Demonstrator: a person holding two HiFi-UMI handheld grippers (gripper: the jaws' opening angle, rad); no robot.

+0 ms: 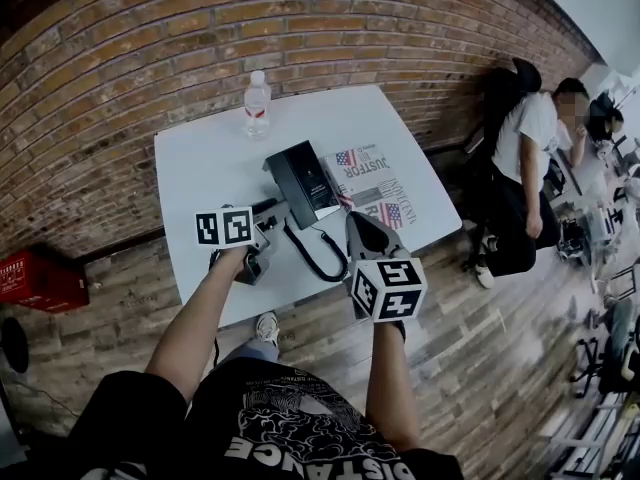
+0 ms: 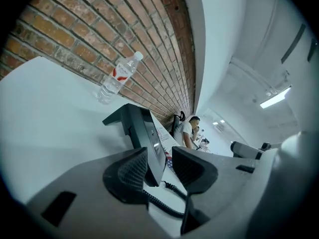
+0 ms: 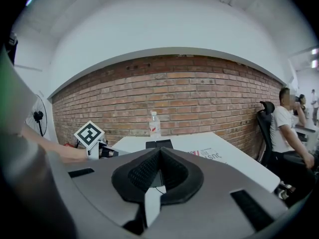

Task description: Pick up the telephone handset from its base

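A black telephone point(image 1: 300, 180) stands in the middle of the white table point(image 1: 200, 168), and its coiled cord point(image 1: 316, 254) loops toward the near edge. My left gripper point(image 1: 270, 213) is just short of the phone's near left corner. In the left gripper view its jaws point(image 2: 162, 171) stand open, with the telephone point(image 2: 142, 131) close ahead and its near edge showing in the gap, untouched by the pads. My right gripper point(image 1: 365, 230) hovers over the near right part of the table. It is shut point(image 3: 159, 156) and empty, and the phone point(image 3: 159, 144) lies straight beyond its tips.
A clear water bottle point(image 1: 257, 103) stands at the table's far edge by the brick wall. Printed papers with flags point(image 1: 368, 183) lie to the right of the phone. A seated person point(image 1: 525, 158) is off to the right, and a red box point(image 1: 40, 280) sits on the floor at the left.
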